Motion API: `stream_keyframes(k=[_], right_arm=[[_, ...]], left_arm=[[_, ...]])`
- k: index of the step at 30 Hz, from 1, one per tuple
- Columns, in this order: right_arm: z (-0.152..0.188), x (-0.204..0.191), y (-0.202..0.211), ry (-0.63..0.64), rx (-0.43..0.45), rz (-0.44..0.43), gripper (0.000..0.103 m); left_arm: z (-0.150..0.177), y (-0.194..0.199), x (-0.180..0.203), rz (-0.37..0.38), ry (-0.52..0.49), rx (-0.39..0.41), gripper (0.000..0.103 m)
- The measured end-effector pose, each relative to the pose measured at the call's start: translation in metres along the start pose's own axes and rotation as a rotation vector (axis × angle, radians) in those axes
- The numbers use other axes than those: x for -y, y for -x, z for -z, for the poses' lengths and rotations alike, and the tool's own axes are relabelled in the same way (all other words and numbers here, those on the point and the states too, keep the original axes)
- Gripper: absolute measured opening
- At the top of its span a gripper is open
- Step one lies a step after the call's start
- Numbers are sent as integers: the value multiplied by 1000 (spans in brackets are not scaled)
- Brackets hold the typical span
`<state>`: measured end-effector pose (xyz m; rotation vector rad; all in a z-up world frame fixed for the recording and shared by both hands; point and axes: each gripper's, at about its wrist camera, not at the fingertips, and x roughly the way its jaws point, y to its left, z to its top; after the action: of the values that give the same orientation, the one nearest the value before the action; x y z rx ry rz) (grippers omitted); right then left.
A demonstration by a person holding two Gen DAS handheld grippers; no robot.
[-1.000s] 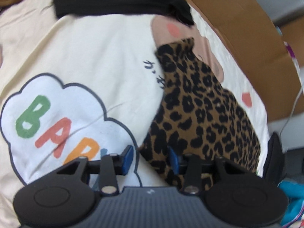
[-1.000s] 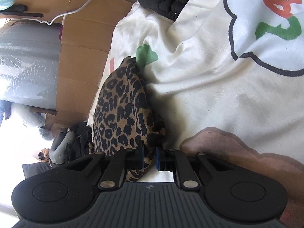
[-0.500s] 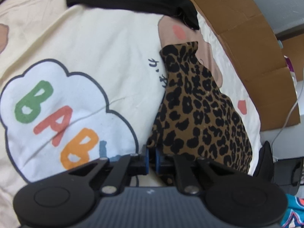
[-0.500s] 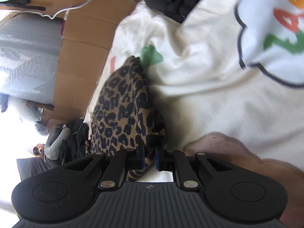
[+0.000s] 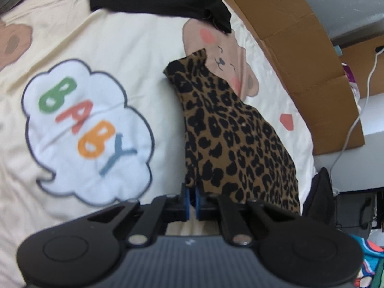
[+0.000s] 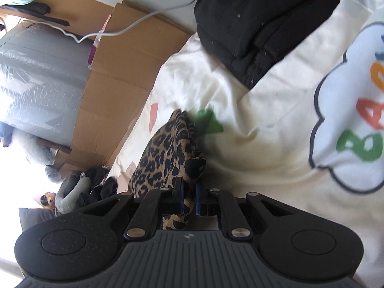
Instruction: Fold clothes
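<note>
Leopard-print garment (image 5: 237, 139) lies on cream bed cover (image 5: 134, 55), beside "BABY" cloud print (image 5: 88, 129). Left hand-held gripper (image 5: 191, 200) clamped on garment's near corner. Right hand-held gripper (image 6: 189, 199) clamped on bunched edge of same garment, fabric apparently lifted. Black clothes (image 6: 264, 19) at far end; cardboard (image 5: 300, 55) alongside bed.

We see a cream bedspread (image 5: 134, 36) printed with bears and a "BABY" cloud. Flattened brown cardboard (image 5: 295, 55) lines its far edge, a grey wall (image 5: 348, 4) behind it (a white cable (image 5: 360, 110) hangs there). Bright daylight washes out the room beyond the cardboard.
</note>
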<state>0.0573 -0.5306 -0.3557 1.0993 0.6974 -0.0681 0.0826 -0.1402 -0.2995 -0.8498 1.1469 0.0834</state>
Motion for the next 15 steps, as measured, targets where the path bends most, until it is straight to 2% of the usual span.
stream_keyframes(k=[5, 15], right_arm=[[-20, -3, 2, 18, 11, 19, 7], [-57, -14, -6, 81, 10, 66, 7]], left_arm=[[25, 0, 7, 4, -32, -38, 4], [62, -6, 15, 41, 28, -113, 4]])
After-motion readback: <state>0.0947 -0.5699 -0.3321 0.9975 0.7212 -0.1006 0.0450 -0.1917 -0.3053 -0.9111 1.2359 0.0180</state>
